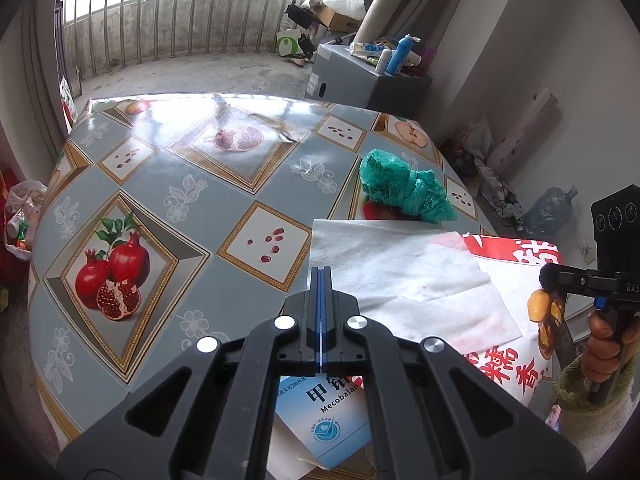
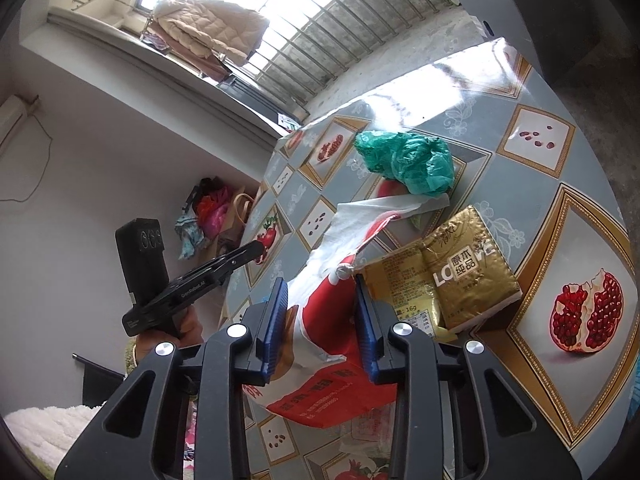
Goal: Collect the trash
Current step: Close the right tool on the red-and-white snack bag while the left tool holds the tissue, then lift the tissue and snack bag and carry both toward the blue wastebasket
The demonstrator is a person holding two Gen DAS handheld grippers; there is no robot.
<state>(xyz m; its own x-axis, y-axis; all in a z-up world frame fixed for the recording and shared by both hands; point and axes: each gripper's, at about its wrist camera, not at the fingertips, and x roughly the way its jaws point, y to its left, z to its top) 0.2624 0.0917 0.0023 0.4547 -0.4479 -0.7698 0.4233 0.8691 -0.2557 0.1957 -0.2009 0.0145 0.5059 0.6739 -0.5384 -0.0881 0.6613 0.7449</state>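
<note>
Gripping red-and-white bag (image 2: pixel 332 320) lengthwise, right claw (image 2: pixel 322 320), left claw (image 1: pixel 321 312) closed.

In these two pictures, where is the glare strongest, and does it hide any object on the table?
Left wrist view: window light washes out the far part of the tablecloth; the green plastic bag stays clear. Right wrist view: a bright patch lies on the cloth behind the bag; the gold packet shines but stays readable. Both views bend straight lines at the edges.
</note>
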